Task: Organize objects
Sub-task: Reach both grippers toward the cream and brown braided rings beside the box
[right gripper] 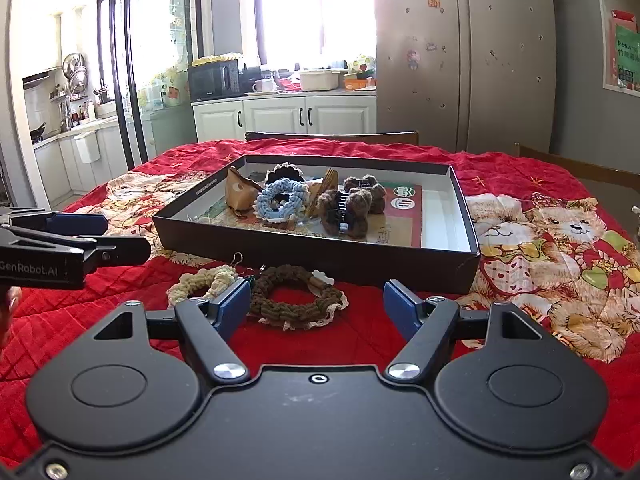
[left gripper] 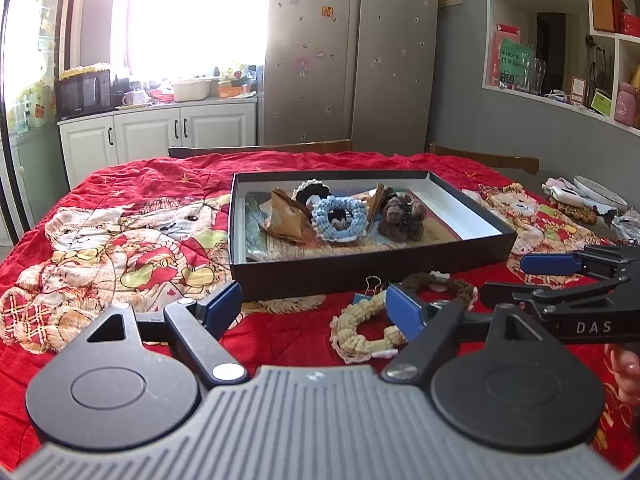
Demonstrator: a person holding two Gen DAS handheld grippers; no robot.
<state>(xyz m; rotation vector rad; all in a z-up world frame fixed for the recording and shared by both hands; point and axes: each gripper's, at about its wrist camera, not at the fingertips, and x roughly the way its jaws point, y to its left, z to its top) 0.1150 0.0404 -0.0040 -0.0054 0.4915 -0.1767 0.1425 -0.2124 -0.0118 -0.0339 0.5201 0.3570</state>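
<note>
A black shallow box (left gripper: pixel 360 276) (right gripper: pixel 320 250) sits mid-table. In it lie a blue scrunchie (left gripper: pixel 338 216) (right gripper: pixel 280 200), a brown fuzzy hair claw (left gripper: pixel 402 216) (right gripper: pixel 352 208) and a brown paper pouch (left gripper: pixel 286 216) (right gripper: pixel 240 194). In front of the box lie a cream scrunchie (left gripper: pixel 360 332) (right gripper: pixel 204 280) and a brown scrunchie (left gripper: pixel 436 286) (right gripper: pixel 296 296). My left gripper (left gripper: pixel 314 306) (right gripper: pixel 108 236) is open, its right finger over the cream scrunchie's edge. My right gripper (right gripper: pixel 316 306) (left gripper: pixel 524 278) is open, with the brown scrunchie just ahead between its fingers, nearer the left one.
A red bear-print quilt (left gripper: pixel 140 220) (right gripper: pixel 540 240) covers the table. A small binder clip (left gripper: pixel 370 286) lies by the cream scrunchie. A plate (left gripper: pixel 600 192) and bits of cloth sit at the far right. Chair backs (left gripper: pixel 260 148) stand behind the table, then a fridge and cabinets.
</note>
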